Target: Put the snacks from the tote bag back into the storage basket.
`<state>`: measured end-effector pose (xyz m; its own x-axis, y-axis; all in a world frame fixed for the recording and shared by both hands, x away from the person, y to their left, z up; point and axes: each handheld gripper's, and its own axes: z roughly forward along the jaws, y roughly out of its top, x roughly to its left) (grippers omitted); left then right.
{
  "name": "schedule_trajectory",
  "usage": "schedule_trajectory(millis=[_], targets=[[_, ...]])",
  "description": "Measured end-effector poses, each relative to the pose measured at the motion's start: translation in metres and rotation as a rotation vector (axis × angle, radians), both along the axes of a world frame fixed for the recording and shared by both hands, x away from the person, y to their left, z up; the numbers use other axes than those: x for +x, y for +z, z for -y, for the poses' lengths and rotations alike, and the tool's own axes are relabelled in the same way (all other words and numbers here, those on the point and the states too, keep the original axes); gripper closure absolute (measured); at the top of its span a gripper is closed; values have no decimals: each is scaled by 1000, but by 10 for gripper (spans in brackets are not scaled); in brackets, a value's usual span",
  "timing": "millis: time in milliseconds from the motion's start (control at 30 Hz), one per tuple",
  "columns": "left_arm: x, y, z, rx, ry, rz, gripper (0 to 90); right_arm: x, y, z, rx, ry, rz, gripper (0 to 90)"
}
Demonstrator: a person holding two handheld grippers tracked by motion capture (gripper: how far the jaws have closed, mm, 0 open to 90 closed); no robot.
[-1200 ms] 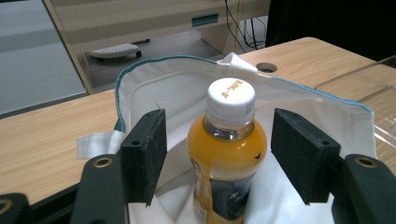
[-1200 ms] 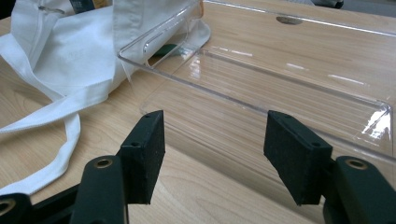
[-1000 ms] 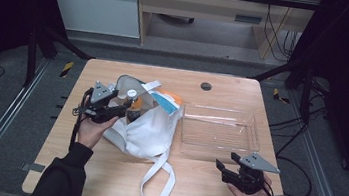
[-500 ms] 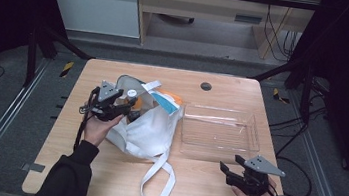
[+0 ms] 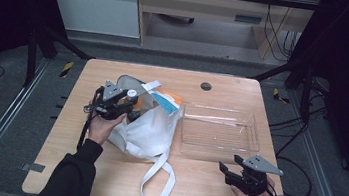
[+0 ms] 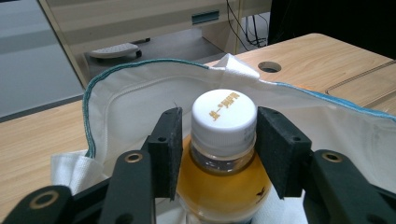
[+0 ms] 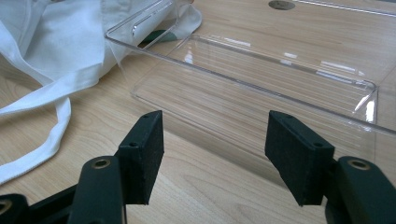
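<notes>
A bottle of amber liquid with a white cap (image 6: 224,112) stands upright in the mouth of a white cloth bag (image 5: 151,130). My left gripper (image 6: 218,135) is open, its jaws flanking the cap, with a narrow gap on the left side. From above, the left gripper (image 5: 131,104) sits at the bag's left edge, beside the cap (image 5: 131,93). An empty clear plastic tray (image 5: 254,130) lies right of the bag. My right gripper (image 5: 231,164) is open above the bare table, just in front of the tray (image 7: 261,74), holding nothing.
An orange item (image 5: 172,97) and a blue-edged packet (image 5: 164,103) poke out of the bag's top. The bag's long strap (image 5: 158,176) loops toward the near table edge. A round cable hole (image 5: 206,86) sits at the table's back.
The left gripper has shifted slightly right, into the bag's mouth and around the bottle cap. The right gripper has drawn back toward the near table edge.
</notes>
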<state>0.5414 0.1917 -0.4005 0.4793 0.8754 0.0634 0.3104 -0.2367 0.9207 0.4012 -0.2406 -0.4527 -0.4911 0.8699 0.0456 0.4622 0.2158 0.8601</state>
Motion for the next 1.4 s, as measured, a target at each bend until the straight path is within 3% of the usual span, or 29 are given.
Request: schedule_trajectory(millis=[133,767,1033,1400], targets=[[1,0,3,11,1,6,549,0,0,0,0,1,0,375],[4,-1,6,-11,27,9,585,0,0,0,0,-2,-1,375],[3,1,7,4,33,3,586,0,0,0,-1,-2,0,375],[-3,16,4,-8,48,17,587,0,0,0,-2,-2,-1,371]])
